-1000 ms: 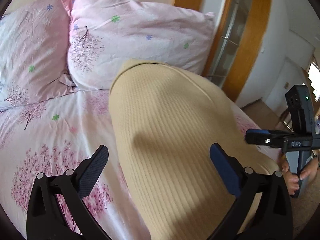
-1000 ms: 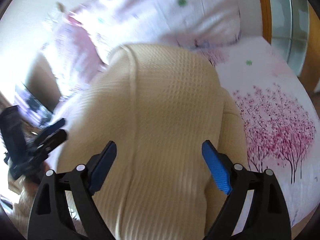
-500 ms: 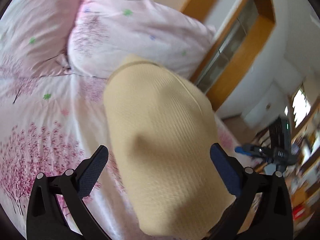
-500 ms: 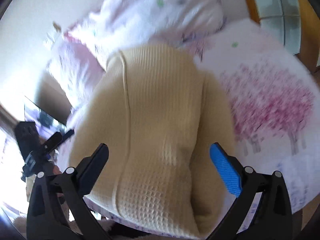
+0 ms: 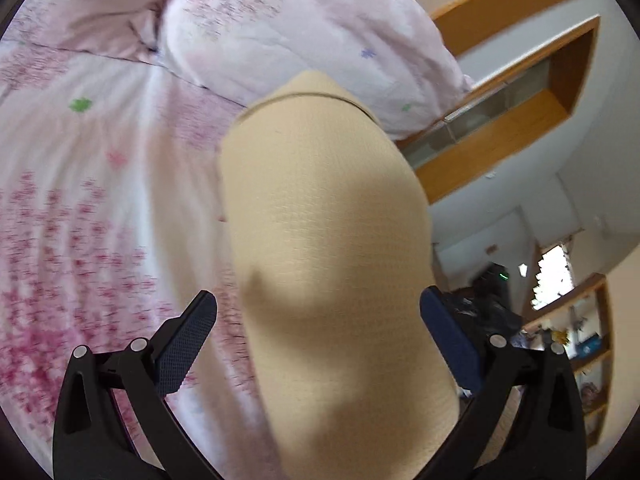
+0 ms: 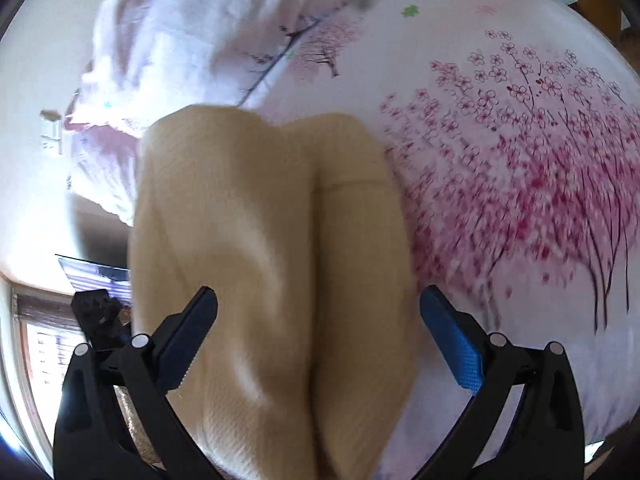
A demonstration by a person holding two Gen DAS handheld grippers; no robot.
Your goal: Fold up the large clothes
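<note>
both claws, left claw (image 5: 318, 334) and right claw (image 6: 318, 330), are wide open, holding nothing, and have pulled back from the folded beige sweater (image 5: 332, 248) on the bed (image 5: 88, 200); fold looks about done

The garment (image 5: 328, 264) lies on the bed (image 5: 100, 208) straight ahead of both my tongs, reaching back between their fingers. Pillows (image 5: 304, 28) sit beyond its far end. My other tong (image 6: 96, 312) shows left of the right one.
</note>
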